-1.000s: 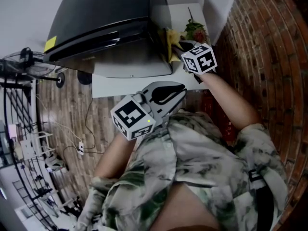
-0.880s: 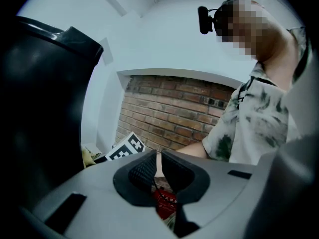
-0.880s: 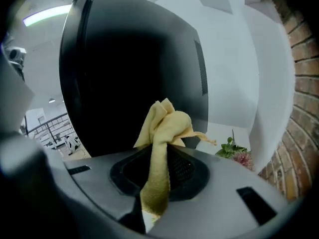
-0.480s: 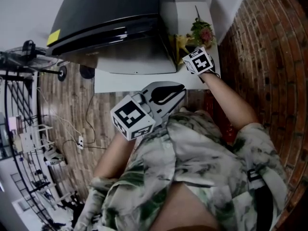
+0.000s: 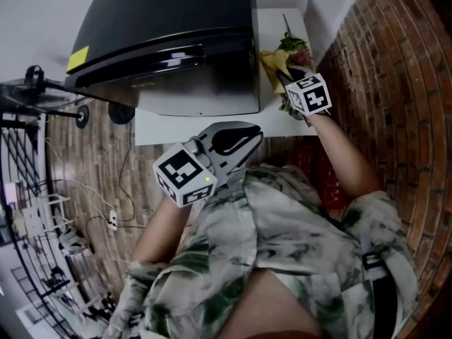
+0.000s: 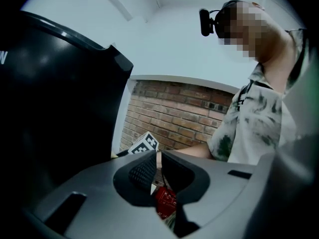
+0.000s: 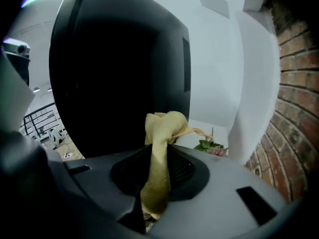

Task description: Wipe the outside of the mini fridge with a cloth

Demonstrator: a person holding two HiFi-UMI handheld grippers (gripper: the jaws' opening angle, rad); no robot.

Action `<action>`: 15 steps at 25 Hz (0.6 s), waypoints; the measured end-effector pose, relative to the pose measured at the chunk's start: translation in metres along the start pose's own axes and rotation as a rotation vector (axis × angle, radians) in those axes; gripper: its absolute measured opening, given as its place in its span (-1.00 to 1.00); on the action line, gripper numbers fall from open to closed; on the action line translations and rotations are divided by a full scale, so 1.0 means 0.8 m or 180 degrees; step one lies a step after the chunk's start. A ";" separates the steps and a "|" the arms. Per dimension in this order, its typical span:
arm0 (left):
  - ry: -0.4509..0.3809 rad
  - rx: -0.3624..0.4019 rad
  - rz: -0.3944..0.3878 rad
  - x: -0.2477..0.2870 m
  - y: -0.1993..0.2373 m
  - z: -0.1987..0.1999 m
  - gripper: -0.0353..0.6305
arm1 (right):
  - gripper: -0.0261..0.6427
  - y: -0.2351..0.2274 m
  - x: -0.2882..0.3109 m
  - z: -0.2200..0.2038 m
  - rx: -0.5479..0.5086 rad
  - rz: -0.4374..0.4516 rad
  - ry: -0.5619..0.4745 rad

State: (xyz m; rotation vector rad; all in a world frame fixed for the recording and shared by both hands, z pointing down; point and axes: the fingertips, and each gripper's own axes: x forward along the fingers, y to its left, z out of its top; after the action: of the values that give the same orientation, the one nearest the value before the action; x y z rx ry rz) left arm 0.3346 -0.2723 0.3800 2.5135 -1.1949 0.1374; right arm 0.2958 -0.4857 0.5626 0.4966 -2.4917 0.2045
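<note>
Right gripper [image 7: 159,156] has slid sideways beside the mini fridge [image 5: 169,27], arm stretched out. Its fingers pinch the yellow cloth [image 7: 162,131], which sticks straight out past them. Left gripper [image 6: 157,162] fingers are pressed together.

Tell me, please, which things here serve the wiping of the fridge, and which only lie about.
For the job:
mini fridge
yellow cloth
right hand-held gripper, shut on the cloth

Lying about:
flowers on the white table
fan at the left
left hand-held gripper, shut and empty
</note>
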 end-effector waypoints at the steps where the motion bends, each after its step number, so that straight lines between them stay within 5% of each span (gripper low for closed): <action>1: -0.0002 0.0005 -0.0034 0.000 0.001 -0.001 -0.81 | -0.67 -0.008 -0.015 0.005 0.0011 -0.0055 -0.0048; 6: -0.0026 0.0046 -0.0234 -0.022 0.018 -0.010 -0.81 | -0.67 -0.019 -0.075 0.027 0.0049 -0.0371 -0.0237; 15: 0.0064 0.0273 -0.0880 -0.168 0.058 -0.015 -0.81 | -0.67 0.070 -0.177 0.086 0.0427 -0.1181 -0.0446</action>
State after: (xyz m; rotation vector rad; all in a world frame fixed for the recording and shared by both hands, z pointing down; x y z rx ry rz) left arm 0.2140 -0.1967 0.3727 2.7146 -0.8387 0.1456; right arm 0.3461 -0.4086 0.4229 1.0476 -2.4732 0.1949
